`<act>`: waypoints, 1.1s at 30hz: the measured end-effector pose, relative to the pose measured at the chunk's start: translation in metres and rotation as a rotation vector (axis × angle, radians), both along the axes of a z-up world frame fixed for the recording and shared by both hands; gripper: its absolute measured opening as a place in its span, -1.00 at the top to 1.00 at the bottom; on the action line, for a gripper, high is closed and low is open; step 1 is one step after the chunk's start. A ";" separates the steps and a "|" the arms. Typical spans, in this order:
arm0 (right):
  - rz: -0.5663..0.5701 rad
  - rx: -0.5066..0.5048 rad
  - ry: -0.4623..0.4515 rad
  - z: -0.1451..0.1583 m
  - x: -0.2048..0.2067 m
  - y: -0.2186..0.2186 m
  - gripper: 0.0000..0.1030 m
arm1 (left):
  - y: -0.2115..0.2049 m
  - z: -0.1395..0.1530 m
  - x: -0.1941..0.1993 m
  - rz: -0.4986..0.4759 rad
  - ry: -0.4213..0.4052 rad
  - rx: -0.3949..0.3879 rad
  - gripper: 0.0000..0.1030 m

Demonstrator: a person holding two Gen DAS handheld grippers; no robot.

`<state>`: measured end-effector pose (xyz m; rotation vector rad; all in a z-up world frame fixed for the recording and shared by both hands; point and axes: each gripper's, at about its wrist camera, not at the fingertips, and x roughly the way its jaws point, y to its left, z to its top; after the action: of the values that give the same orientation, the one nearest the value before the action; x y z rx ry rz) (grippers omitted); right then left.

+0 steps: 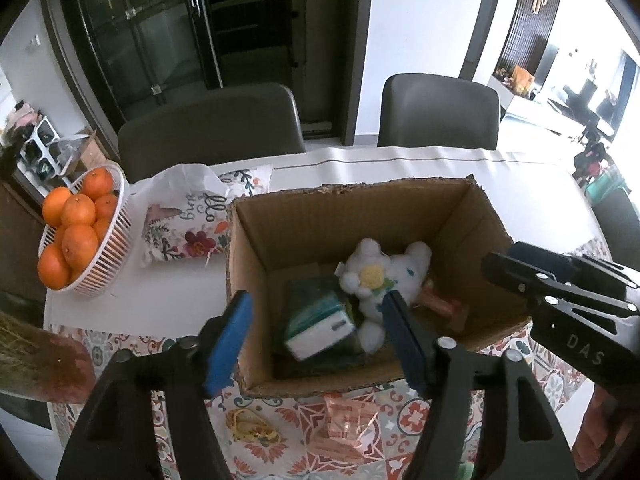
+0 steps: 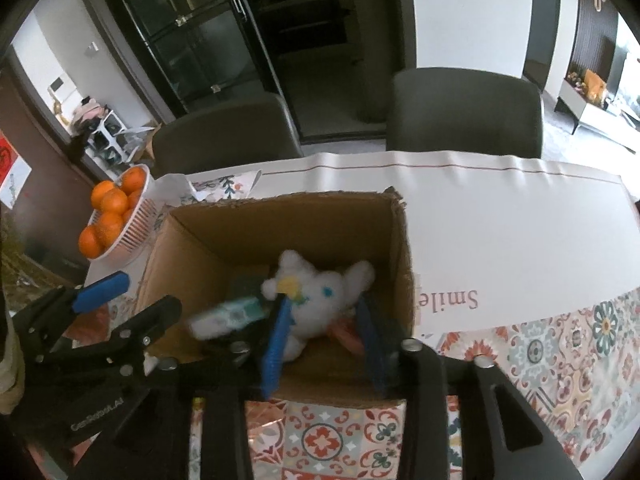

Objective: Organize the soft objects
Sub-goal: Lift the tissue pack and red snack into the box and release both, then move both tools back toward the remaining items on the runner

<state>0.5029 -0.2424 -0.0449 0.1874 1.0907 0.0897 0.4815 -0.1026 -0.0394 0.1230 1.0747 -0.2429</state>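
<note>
Dining room setting: two grey chairs (image 1: pixel 438 110) stand at the far side of the table (image 2: pixel 520 240), with dark glass doors (image 1: pixel 160 32) behind them. Table covering: white cloth at the back, patterned tile-print cloth (image 2: pixel 560 360) at the near edge.

Item, cardboard box (image 1: pixel 280 232): open-topped, set on the table near its front edge. Contents: one white plush toy (image 2: pixel 320 300) with a yellow flower detail, lying toward the middle and right of the box floor; one white and teal packet (image 1: pixel 320 320) to its left, blurred in the right wrist view; one pinkish object (image 1: pixel 440 304) to the right of the plush, too indistinct to identify.

Item, white slatted basket (image 1: pixel 116 240): on the table, left of the box, filled with oranges (image 1: pixel 76 216).

Item, floral printed pouch (image 1: pixel 184 232): lying between the basket and the box, with crumpled white paper just behind it.

Item, clear pink wrapper (image 1: pixel 344 420): on the patterned cloth in front of the box, beside a small yellow object (image 1: pixel 248 428).

Item, left gripper (image 1: pixel 316 336): held over the near left part of the box, pointing steeply down; jaws well apart, nothing between them, the packet below.

Item, right gripper (image 2: pixel 324 348): held over the near right part of the box, pointing steeply down; jaws partly apart on either side of the plush toy, which rests on the box floor; whether the pads touch it cannot be told.
</note>
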 end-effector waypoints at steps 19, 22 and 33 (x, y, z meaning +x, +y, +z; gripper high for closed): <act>-0.023 -0.096 -0.081 0.035 -0.070 0.010 0.07 | 0.018 0.021 -0.063 0.018 -0.049 0.014 -0.37; -0.017 -0.096 -0.081 0.038 -0.085 0.011 -0.01 | 0.021 0.027 -0.081 0.032 -0.067 0.025 -0.44; 0.018 -0.121 -0.067 0.033 -0.141 0.020 -0.26 | 0.035 0.033 -0.150 0.060 -0.123 0.044 -0.60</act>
<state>0.3615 -0.2221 -0.0117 0.0659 1.0277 0.0458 0.3314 -0.0677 -0.0060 0.1436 0.9603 -0.1557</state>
